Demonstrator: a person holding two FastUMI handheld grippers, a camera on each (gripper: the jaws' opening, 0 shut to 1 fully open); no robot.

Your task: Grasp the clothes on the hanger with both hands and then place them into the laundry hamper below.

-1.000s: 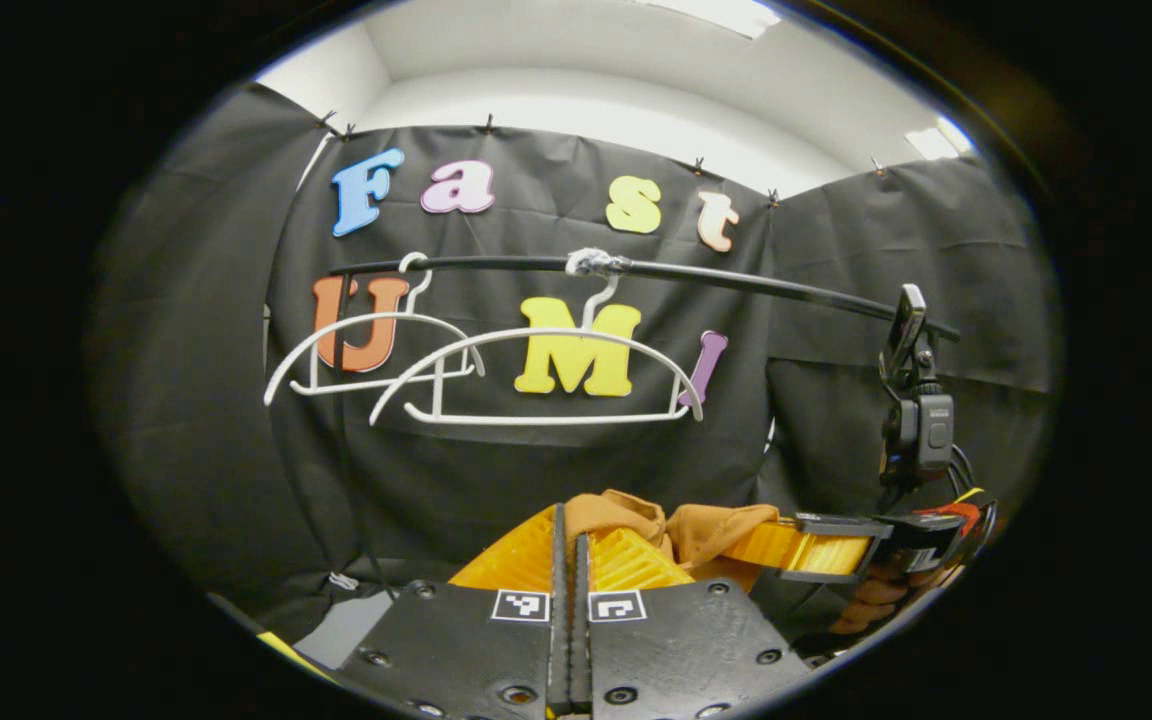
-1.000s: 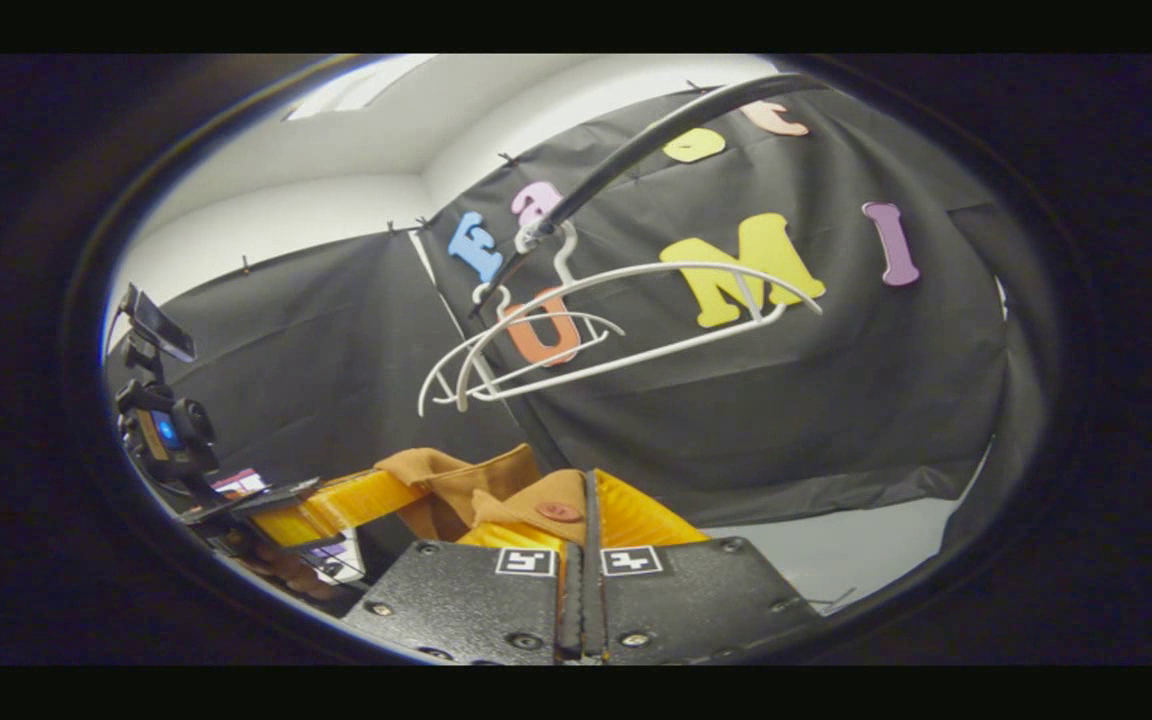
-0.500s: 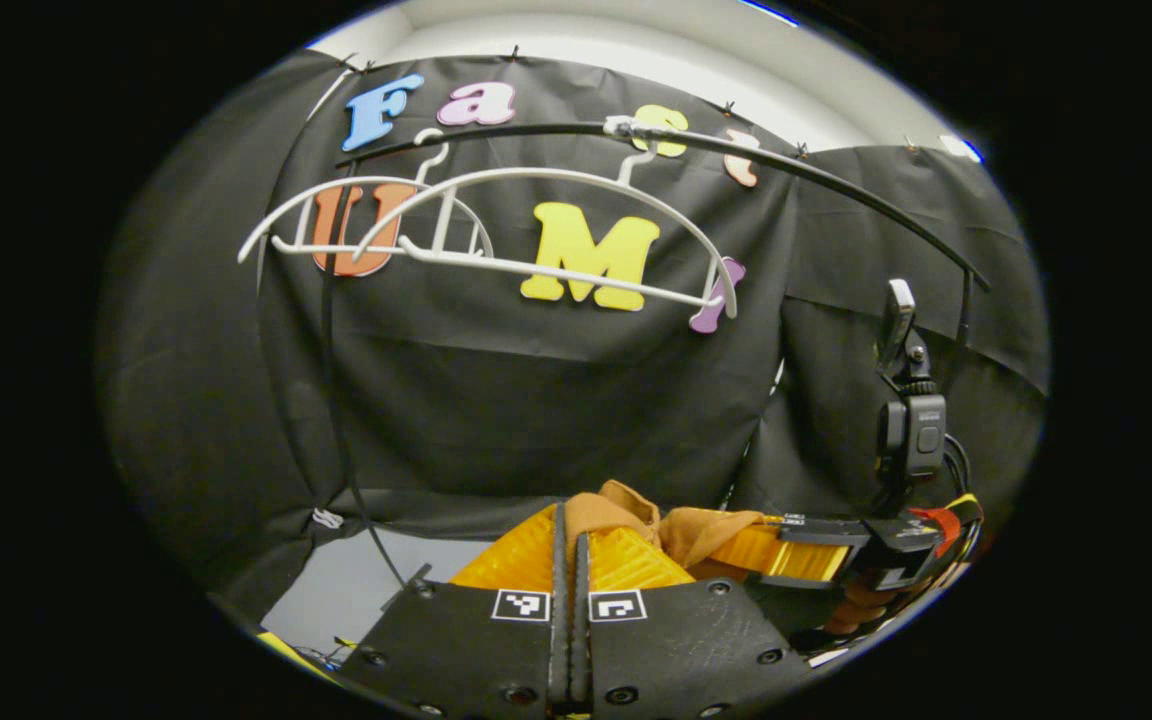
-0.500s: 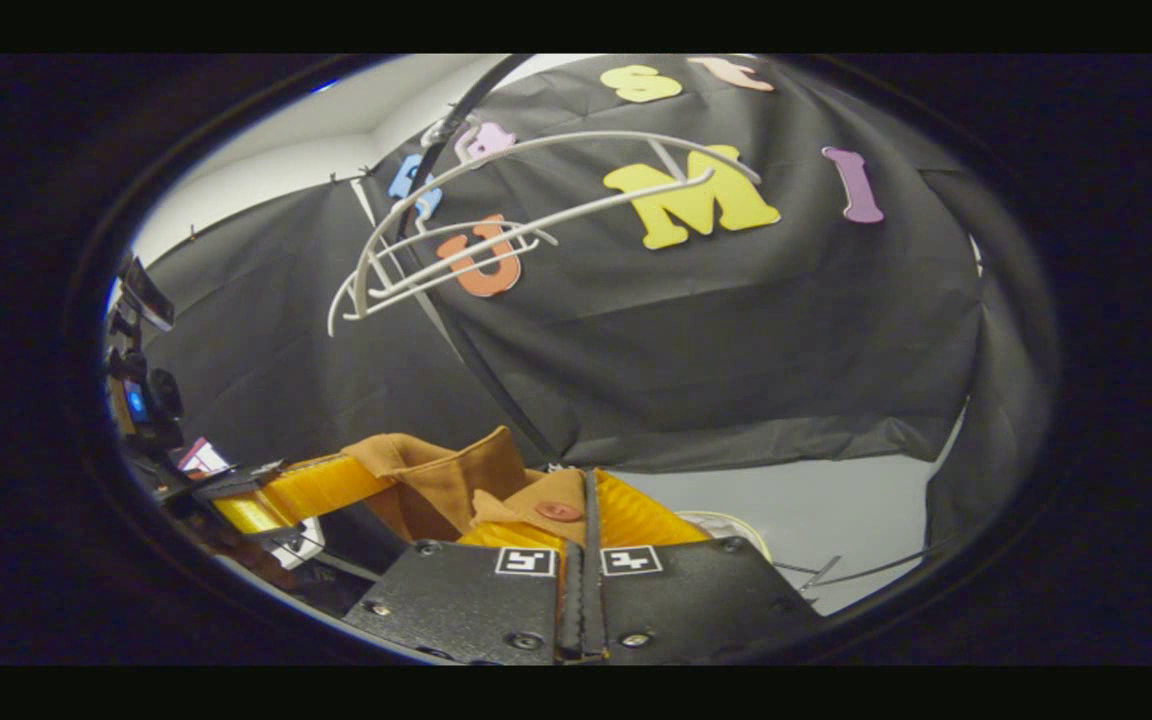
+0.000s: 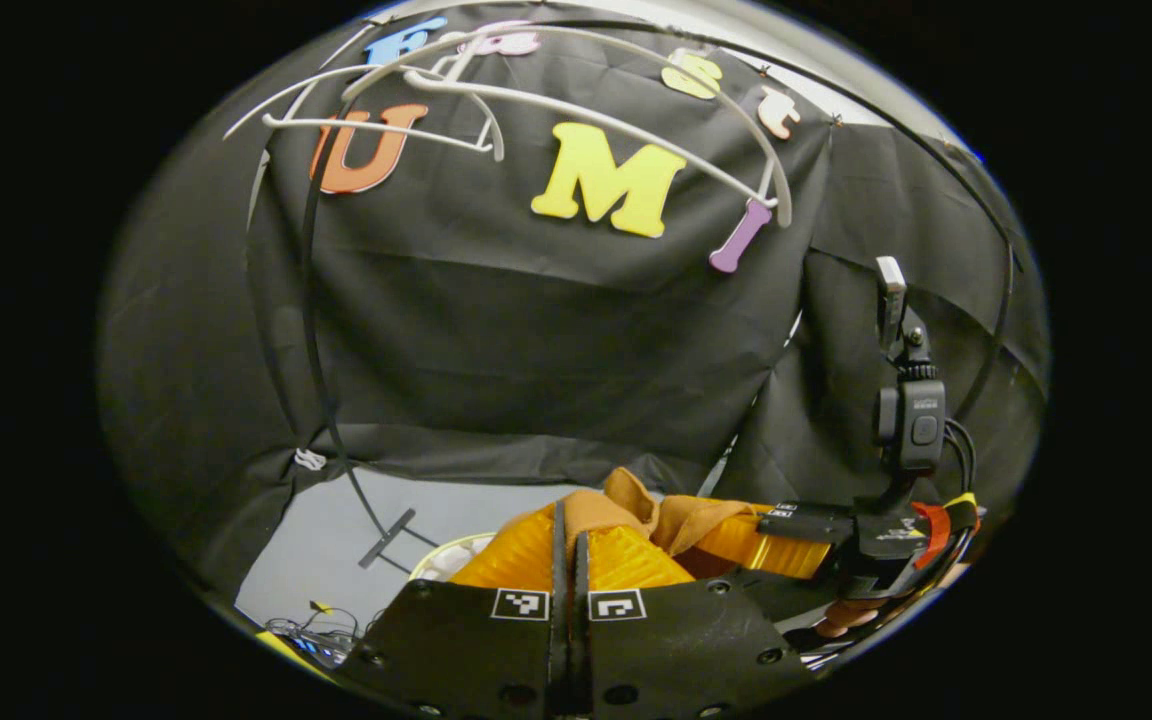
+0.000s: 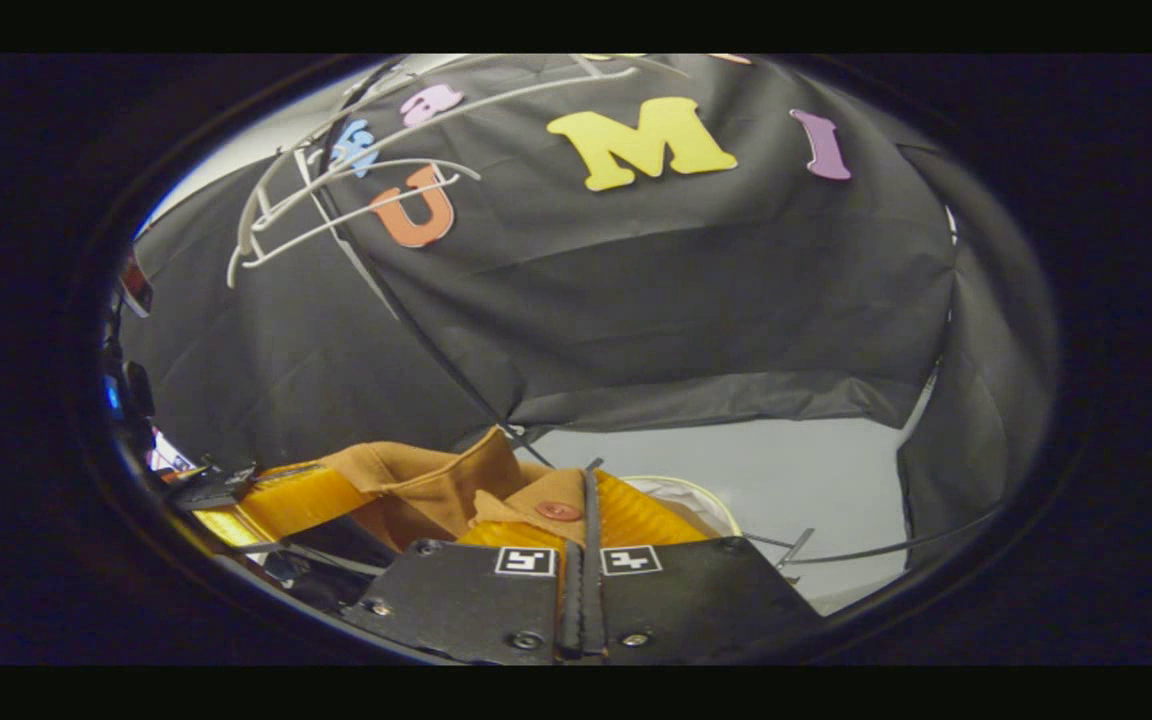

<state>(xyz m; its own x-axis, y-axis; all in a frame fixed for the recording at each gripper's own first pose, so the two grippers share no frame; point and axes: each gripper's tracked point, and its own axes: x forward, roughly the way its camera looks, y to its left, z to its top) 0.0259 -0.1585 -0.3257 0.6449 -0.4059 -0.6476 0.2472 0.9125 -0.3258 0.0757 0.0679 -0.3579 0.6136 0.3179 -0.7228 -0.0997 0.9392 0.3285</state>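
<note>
The left gripper [image 5: 568, 520] had its fingers pressed together on the brown cloth garment [image 5: 626, 505]; the right gripper [image 6: 588, 490] likewise pinched the same garment, beside a round brown button [image 6: 558, 511]; two bare white plastic hangers [image 5: 536, 90] hung above; the pale round hamper rim [image 6: 696, 495] lay just below on the grey floor [image 6: 816, 470].
</note>
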